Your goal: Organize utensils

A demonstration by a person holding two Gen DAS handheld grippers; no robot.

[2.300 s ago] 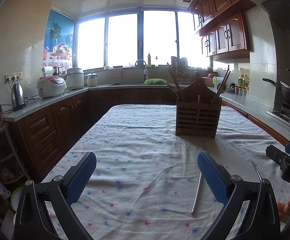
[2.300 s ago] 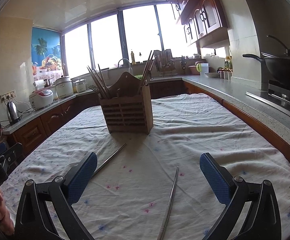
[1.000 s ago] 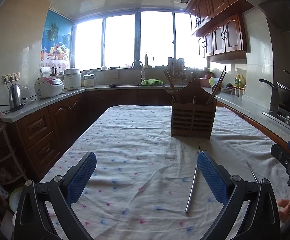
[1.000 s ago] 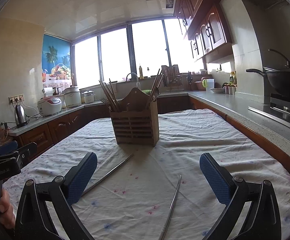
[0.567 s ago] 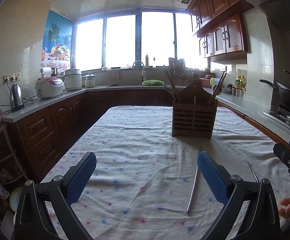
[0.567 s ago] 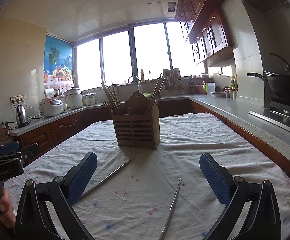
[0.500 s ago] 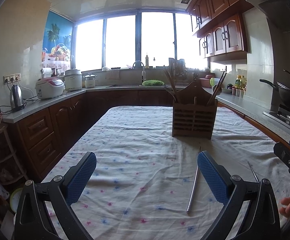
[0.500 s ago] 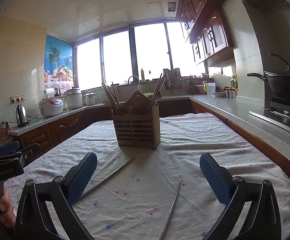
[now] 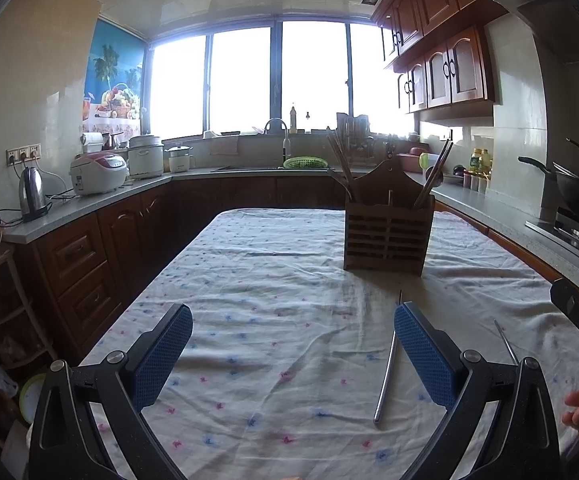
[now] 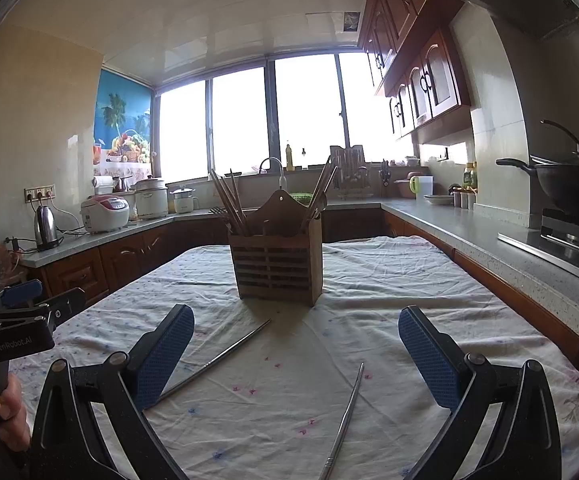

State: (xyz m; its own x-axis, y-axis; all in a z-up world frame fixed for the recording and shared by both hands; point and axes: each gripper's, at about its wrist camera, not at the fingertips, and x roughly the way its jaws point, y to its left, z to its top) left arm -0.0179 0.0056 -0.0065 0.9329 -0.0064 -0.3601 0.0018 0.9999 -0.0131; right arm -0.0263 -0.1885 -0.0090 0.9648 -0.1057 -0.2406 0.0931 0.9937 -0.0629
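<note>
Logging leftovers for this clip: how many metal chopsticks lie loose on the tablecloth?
2. One chopstick lies left, angled toward the wooden holder; the other chopstick lies right, nearer the camera. None visibly hidden.

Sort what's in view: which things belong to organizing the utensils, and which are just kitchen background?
Job:
- two metal chopsticks on the cloth
- wooden utensil holder
- both hand-held grippers, open

Background:
- kettle
- rice cooker
- wok

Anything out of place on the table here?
Yes: two metal chopsticks lie loose and splayed apart on the tablecloth before the wooden holder, not standing in it. Both grippers are open, empty.
</note>
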